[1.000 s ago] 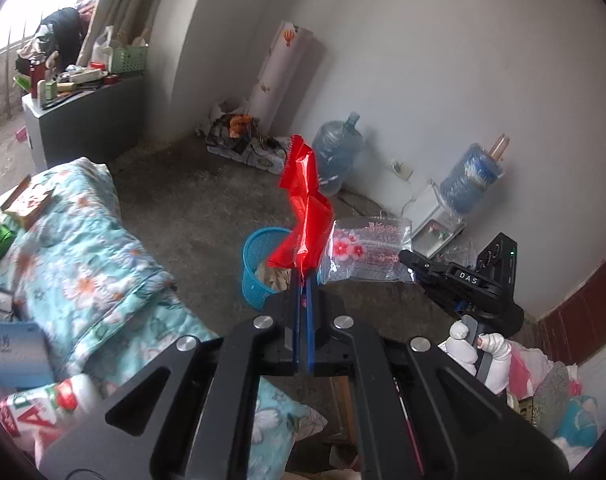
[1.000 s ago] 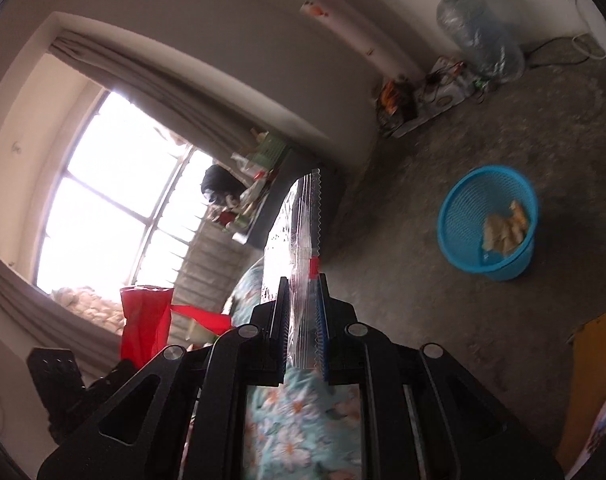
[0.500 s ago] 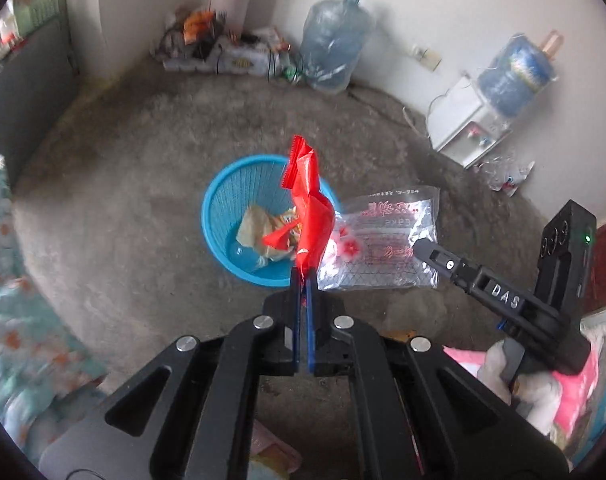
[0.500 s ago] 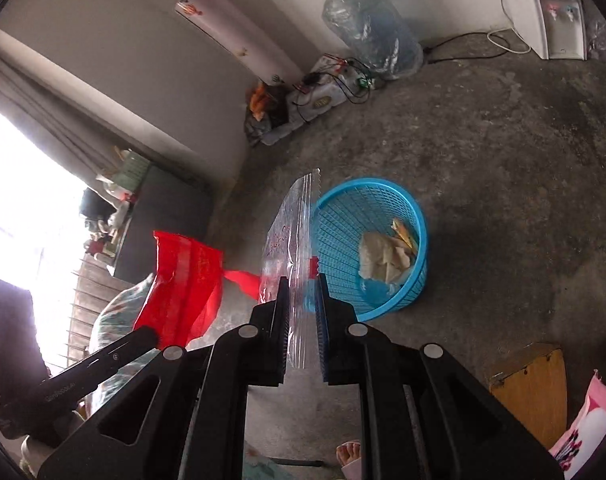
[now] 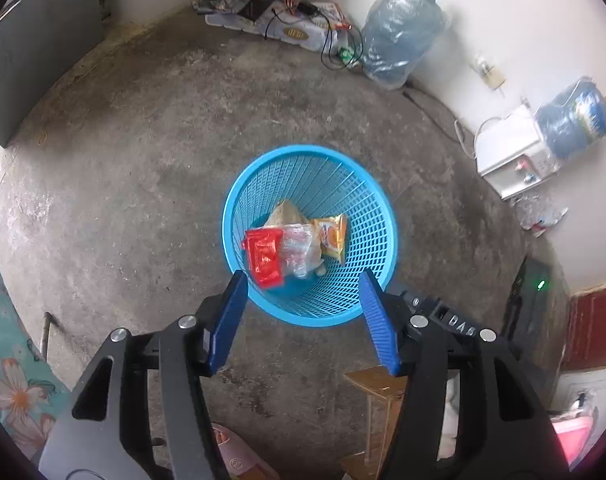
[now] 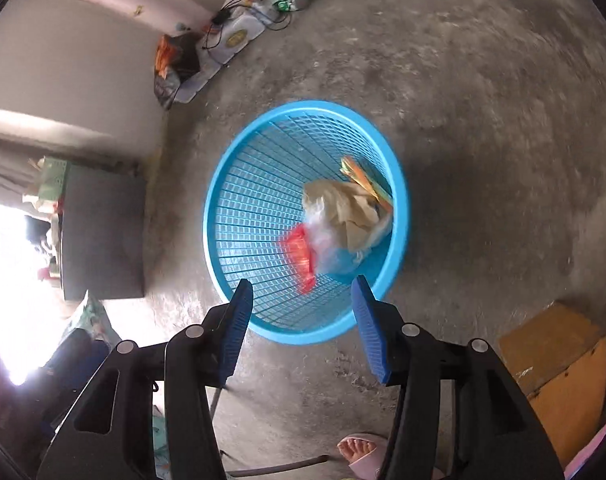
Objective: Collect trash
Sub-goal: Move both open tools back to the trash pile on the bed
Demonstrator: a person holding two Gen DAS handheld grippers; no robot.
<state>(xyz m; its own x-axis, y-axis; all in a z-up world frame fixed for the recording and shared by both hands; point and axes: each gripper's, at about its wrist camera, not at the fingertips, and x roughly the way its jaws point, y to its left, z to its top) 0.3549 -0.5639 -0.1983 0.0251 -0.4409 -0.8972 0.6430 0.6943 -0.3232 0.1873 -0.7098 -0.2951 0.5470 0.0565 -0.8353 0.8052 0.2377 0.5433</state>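
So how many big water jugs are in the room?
2. One jug stands on the floor by the far wall; the other sits on the white dispenser to its right. Others may be out of view.

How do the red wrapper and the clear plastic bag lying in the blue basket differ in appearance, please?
The red wrapper is opaque and bright red, while the clear plastic bag is see-through and crinkled. The red wrapper lies nearer the basket's left wall in the left wrist view; the clear plastic bag sits beside it, against the beige trash. Both lie inside the blue basket, free of either open hand-held gripper.
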